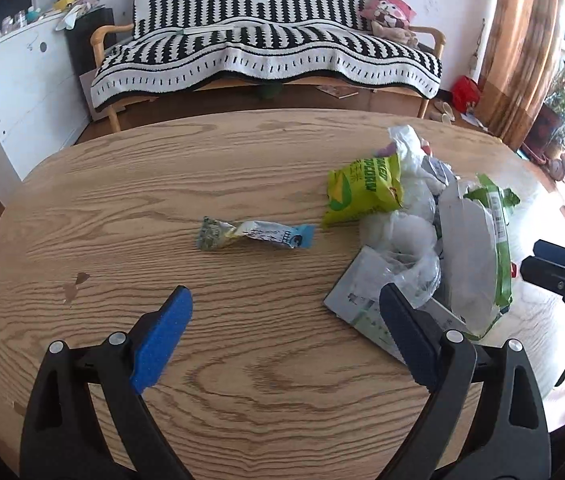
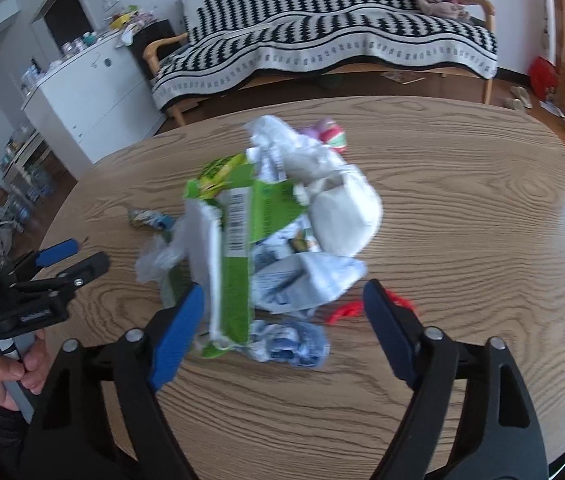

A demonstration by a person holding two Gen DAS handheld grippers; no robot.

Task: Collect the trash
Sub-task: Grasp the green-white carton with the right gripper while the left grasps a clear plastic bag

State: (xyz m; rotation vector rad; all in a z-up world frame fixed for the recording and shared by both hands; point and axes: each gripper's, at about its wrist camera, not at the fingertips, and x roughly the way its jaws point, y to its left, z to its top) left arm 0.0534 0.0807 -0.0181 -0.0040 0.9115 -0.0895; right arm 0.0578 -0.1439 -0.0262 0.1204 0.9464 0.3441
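A pile of trash lies on the round wooden table: a yellow-green popcorn bag, a green and white wrapper, clear plastic and white paper. A lone twisted wrapper lies left of the pile. My left gripper is open and empty, low over the table, in front of the lone wrapper. In the right wrist view my right gripper is open and empty, just before the pile, its fingers either side of the green wrapper. A red scrap lies by its right finger.
A sofa with a black and white throw stands beyond the table. A white cabinet stands at the left. The right gripper shows at the right edge of the left wrist view; the left gripper shows at the left of the right wrist view.
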